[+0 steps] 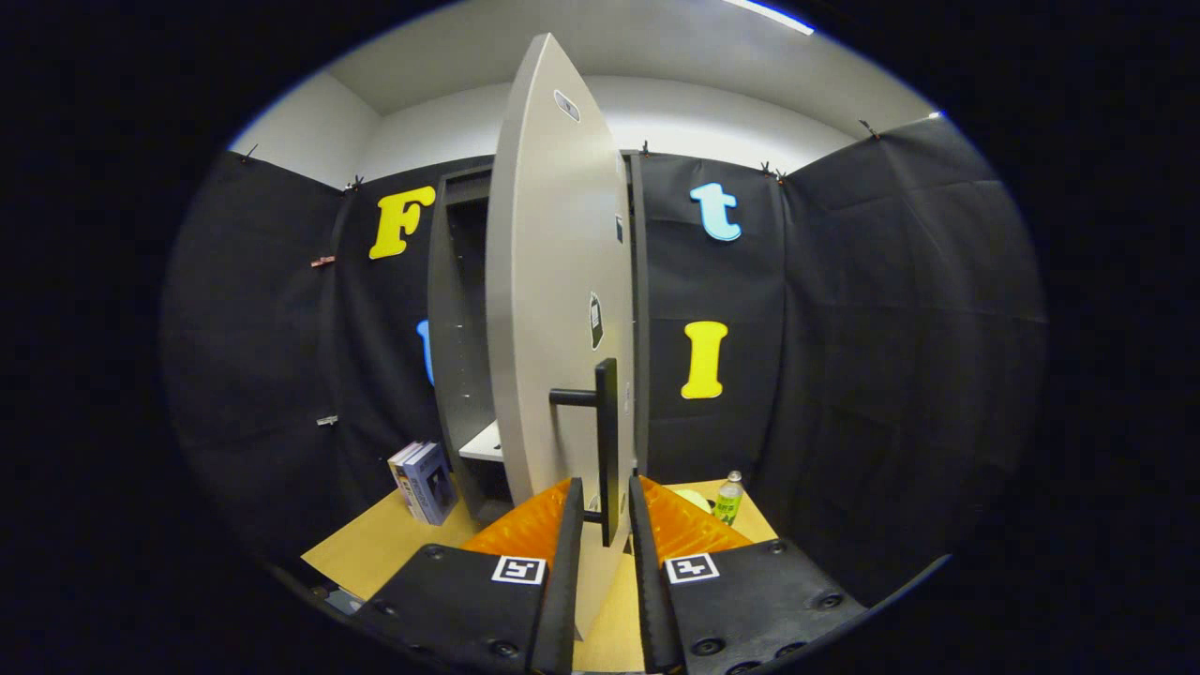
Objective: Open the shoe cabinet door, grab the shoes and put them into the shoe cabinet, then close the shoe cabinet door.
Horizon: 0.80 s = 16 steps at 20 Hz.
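test booth | black cloth walls [891, 328] | wood floor [394, 544] | shoe cabinet [459, 356]

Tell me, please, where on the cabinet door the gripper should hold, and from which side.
Probably the handle: an upright bar standing off the door on short posts. Come at it head-on, one finger each side. The gripper already straddles its lower end, apparently not yet pressing.

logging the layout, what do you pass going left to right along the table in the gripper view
books → cabinet → open door → door handle, with the gripper fingers either side of its lower end → green bottle
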Motion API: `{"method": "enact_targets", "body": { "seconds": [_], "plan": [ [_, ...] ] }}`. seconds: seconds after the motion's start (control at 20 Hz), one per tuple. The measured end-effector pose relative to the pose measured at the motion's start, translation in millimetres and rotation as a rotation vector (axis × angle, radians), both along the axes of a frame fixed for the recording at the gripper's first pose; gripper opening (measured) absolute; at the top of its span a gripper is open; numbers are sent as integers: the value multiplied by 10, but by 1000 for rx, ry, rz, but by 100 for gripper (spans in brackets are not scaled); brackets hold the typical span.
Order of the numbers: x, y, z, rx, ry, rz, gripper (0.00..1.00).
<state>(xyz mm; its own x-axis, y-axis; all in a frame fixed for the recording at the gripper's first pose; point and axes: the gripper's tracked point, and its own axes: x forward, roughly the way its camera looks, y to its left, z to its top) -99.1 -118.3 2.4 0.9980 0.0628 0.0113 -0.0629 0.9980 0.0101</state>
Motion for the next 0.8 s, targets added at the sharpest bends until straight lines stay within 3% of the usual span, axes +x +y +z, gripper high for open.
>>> {"method": "enact_targets", "body": {
  "seconds": [0.15,0.3,0.8],
  "plan": [
    [-192,-227,149,-50,-65,-53,31],
    [-227,-209,148,-47,-81,-48,31],
    [-58,537,-489,-32,13,68,32]
  ]
}}
